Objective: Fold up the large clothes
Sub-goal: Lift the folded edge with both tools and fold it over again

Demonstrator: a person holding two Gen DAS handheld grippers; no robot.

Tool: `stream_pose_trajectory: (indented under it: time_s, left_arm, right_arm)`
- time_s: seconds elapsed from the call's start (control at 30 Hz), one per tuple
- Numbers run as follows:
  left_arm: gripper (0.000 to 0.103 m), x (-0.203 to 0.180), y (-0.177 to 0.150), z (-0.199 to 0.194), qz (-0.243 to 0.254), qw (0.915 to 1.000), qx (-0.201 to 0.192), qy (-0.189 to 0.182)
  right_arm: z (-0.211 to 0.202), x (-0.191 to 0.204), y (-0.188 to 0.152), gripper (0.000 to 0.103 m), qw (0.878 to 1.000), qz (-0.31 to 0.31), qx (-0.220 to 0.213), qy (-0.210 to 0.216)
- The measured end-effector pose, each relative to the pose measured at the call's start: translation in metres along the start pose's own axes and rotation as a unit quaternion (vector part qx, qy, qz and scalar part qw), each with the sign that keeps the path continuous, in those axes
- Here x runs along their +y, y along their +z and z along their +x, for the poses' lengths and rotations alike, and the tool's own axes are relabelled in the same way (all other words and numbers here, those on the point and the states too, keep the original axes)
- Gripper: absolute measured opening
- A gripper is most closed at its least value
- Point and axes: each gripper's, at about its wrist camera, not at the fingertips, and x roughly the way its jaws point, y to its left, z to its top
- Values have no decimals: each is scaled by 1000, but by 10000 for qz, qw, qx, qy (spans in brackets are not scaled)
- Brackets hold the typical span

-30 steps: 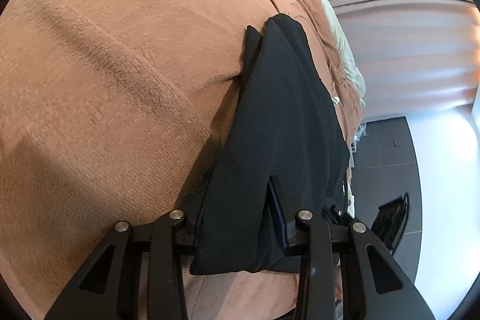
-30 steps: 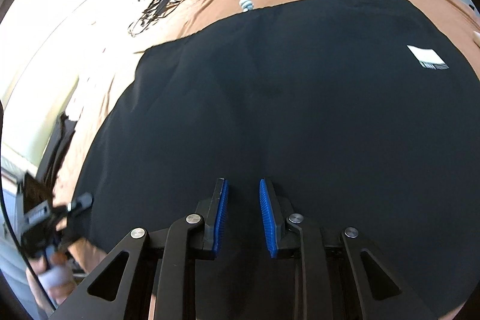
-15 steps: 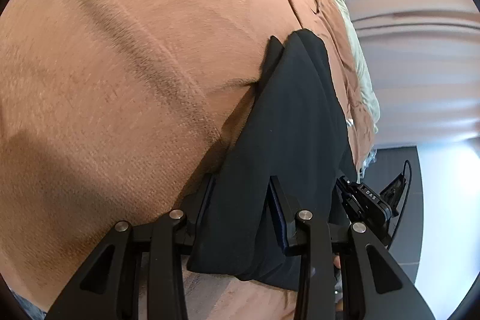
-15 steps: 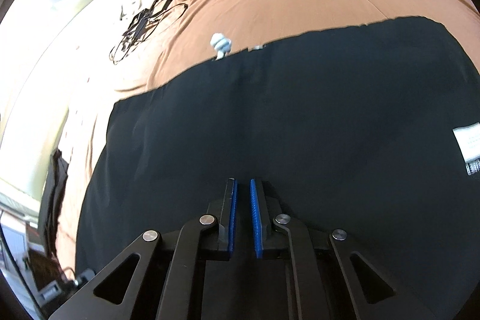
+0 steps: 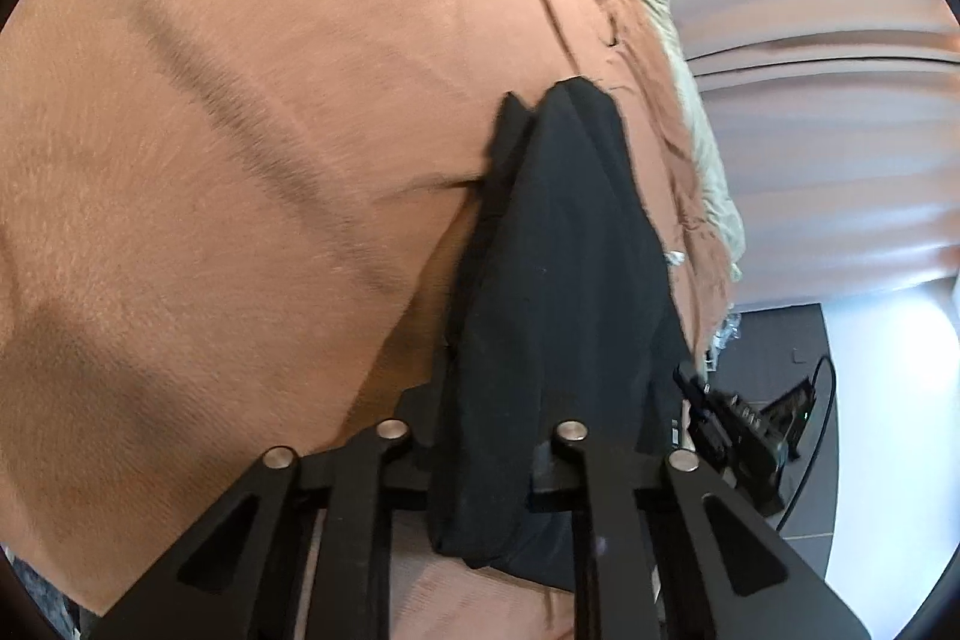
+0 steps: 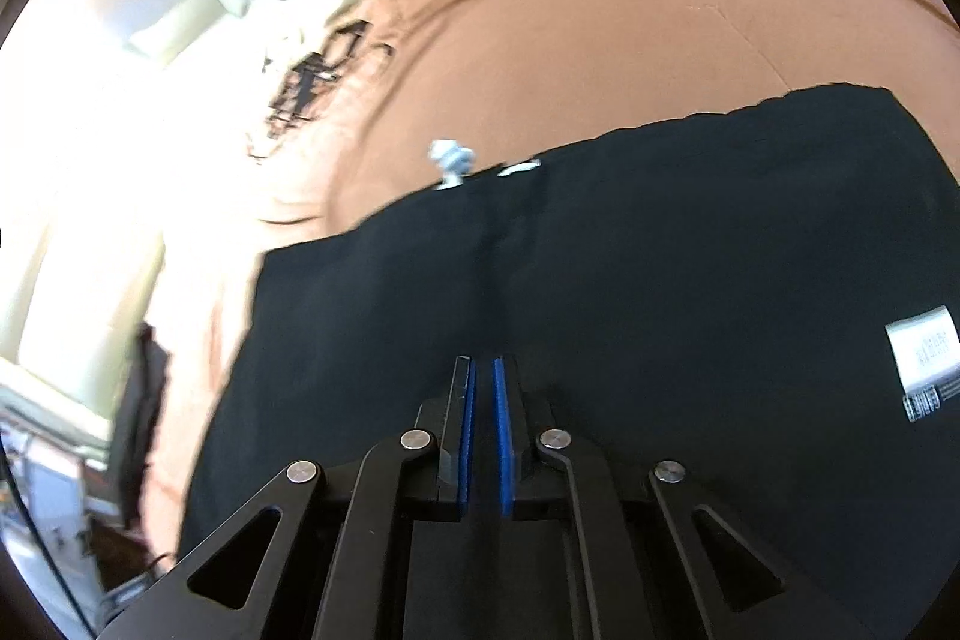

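there is one big black cloth [image 6: 630, 292] lying on the brown blanket [image 5: 252, 112] of the bed. it is spread wide in the right view, so it can be folded.

the left gripper [image 5: 486, 436] has a bunch of the cloth between its two fingers, and the edge hangs up off the bed. the jaws look closed on it, likely to lift that side over.

the right gripper [image 6: 483, 436] sits low over the middle of the cloth. its two blue pads [image 6: 501, 436] are nearly together; i cannot tell if cloth is pinched there.

i count one white tag [image 6: 924, 358], one small white thing [image 6: 450, 160] at the far edge, and one pile of black cords [image 6: 312, 82].
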Motion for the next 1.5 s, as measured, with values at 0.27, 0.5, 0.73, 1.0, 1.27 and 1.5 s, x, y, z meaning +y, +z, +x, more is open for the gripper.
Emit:
stream_pose_trajectory:
  time_s: [0.27,0.5,0.73,1.0,1.27,1.5]
  left_arm:
    - [15,-52,1,-17,551,9973,-135,-473]
    - [14,-108,-4,-23,1097,9910,-152,-753]
    - [14,-162,-18,-28,1649,9820,-122,-917]
    - [14,-204,-51,-16,2227,9702,225,-930]
    - [14,-247,-87,13,2756,9551,584,-922]
    - [14,-273,-112,44,3078,9436,867,-864]
  right_arm:
    - [-51,4,-52,34,9998,-121,-80,111]
    - [-77,-8,-98,34,9993,9,-43,361]
    - [-82,-7,-139,28,9985,-26,90,545]
    - [-53,-10,-171,17,9976,262,500,394]
    - [-57,-27,-189,8,9926,776,604,709]
    - [-142,-48,-188,8,9910,1019,-258,824]
